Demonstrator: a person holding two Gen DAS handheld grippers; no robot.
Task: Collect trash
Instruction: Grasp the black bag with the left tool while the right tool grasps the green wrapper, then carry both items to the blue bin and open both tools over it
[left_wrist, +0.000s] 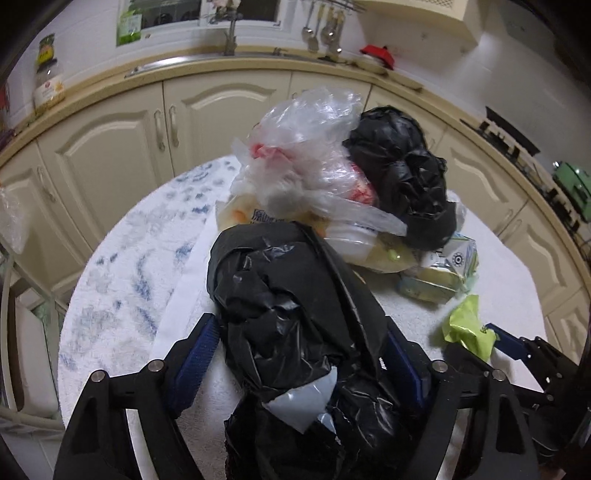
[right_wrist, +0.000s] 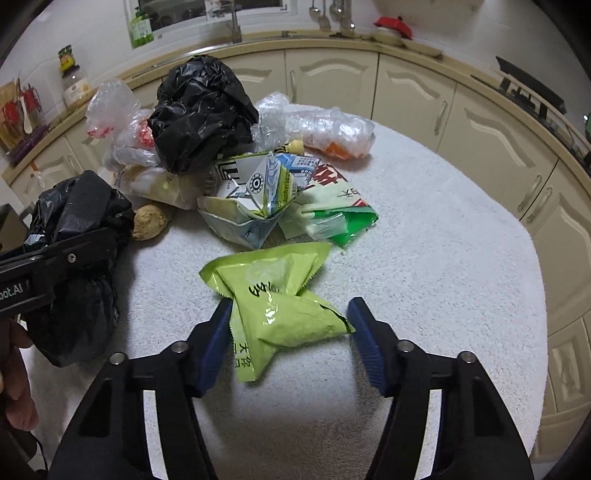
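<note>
Nearest in the left wrist view, the left claw (left_wrist: 301, 354) has a crumpled black plastic bag (left_wrist: 288, 295) between its blue pads (left_wrist: 195, 354); the bag fills the gap and both pads press against its sides, so the claw is grasping it. A pale grey patch shows through a tear low on the bag.

In the right wrist view, the right claw (right_wrist: 288, 325) straddles a lime-green snack wrapper (right_wrist: 273, 295) lying on the white towel-covered round surface (right_wrist: 424, 258). The left pad touches the wrapper's edge, while the right pad stands just beside its far corner (contact there is hard to judge), so the claw is not yet clenched on it. At the left edge of this view a person's hand (right_wrist: 14, 373) holds the other tool.

Just beyond the wrapper lies a flattened milk carton with white, blue and green print (right_wrist: 258, 192), and beside it a green-and-white printed packet (right_wrist: 332, 214). A small brown lumpy root (right_wrist: 149, 221) sits near the carton's left.

Farther back a second wadded black plastic bag (right_wrist: 201, 110) rests on clear plastic bags (right_wrist: 118, 122), with another clear bag holding something orange (right_wrist: 332, 133) to its right.

Behind everything run cream kitchen cabinets (right_wrist: 406, 99).
</note>
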